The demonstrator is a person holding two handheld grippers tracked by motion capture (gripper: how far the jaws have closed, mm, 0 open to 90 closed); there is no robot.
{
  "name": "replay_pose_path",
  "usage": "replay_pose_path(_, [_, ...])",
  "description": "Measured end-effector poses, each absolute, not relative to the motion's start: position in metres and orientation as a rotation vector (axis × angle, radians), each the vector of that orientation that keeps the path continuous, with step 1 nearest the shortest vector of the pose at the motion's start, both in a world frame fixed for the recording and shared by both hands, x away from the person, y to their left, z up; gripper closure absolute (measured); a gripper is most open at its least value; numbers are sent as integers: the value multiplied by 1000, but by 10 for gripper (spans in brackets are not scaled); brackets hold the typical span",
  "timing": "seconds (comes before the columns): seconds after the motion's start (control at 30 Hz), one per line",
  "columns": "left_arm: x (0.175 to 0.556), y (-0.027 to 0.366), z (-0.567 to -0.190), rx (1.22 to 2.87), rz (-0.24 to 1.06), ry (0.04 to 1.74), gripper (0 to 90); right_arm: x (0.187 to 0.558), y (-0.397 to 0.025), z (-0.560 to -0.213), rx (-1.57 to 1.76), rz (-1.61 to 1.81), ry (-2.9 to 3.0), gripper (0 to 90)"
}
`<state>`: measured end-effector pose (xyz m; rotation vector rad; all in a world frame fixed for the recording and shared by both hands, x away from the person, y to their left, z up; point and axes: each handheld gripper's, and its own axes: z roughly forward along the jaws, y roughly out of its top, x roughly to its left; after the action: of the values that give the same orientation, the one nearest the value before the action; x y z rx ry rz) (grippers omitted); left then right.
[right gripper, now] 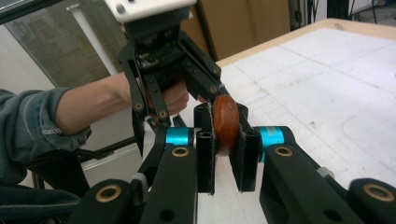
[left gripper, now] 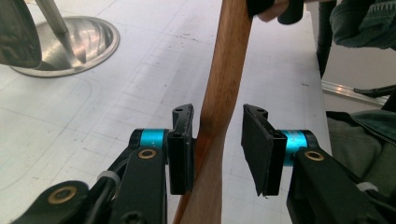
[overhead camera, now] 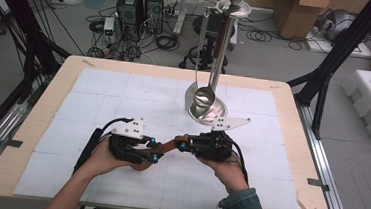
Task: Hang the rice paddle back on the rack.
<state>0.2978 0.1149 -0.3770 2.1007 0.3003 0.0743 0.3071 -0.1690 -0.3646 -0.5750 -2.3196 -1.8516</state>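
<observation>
Spoon [overhead camera: 166, 146]: wooden, held above the worktop's near-middle.
Right tool [right gripper: 226, 135]: clamped on handle end.
Left tool [left gripper: 217, 140]: jaws apart — one pad touching.
Risk: spoon pivots, drops — single grip.

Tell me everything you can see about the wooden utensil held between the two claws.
The wooden utensil is reddish-brown, smooth and glossy, with a long, flat, slightly curved handle. It spans the two claws above the white table mat. The right claw is clamped on its rounded end. The left claw stands open around the handle, one pad touching it. Its working end is hidden.
</observation>
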Motion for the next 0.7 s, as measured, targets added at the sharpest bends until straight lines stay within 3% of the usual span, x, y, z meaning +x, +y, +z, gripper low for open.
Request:
replay_pose_path(0.3, [295,113,-376,2095,105,272,724,308,-167,-356,-551,-1880,-2305,822])
replay_pose_path(0.43, [294,113,-376,2088,102,258,794,310,-167,-356,-588,-1890,-2311,742])
replay_pose_path(0.7, [293,112,-376,2085,122,258,819,309,-164,-357,-631,-1901,-2338,665])
